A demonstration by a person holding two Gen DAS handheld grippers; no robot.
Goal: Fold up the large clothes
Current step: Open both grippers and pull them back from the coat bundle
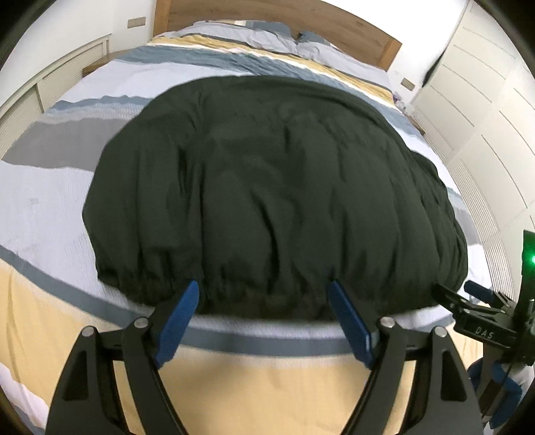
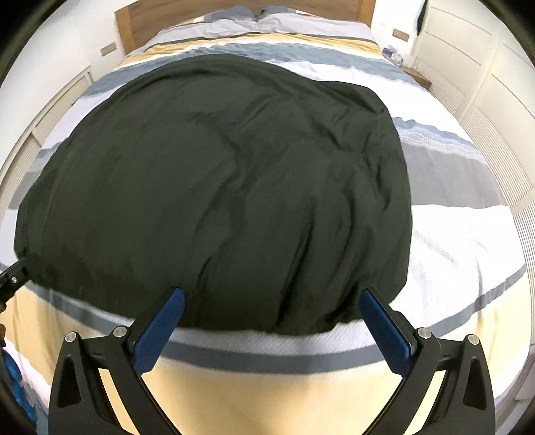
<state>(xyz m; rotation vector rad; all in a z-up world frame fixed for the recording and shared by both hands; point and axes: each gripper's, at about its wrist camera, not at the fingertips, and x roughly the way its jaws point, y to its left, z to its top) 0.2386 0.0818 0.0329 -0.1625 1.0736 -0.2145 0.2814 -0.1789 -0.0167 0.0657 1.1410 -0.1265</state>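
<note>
A large dark green garment lies spread flat and wrinkled on the striped bed cover; its gathered near hem faces me. In the left wrist view my left gripper hovers just over that hem, jaws wide apart, nothing between the blue pads. The right gripper shows at the right edge of that view. In the right wrist view the garment fills the middle. My right gripper is open above the near hem close to the garment's right corner, holding nothing.
The bed cover has yellow, grey, blue and white bands. Pillows lie at the wooden headboard. White cupboard doors stand to the right, low white panels to the left. A small bedside table holds small items.
</note>
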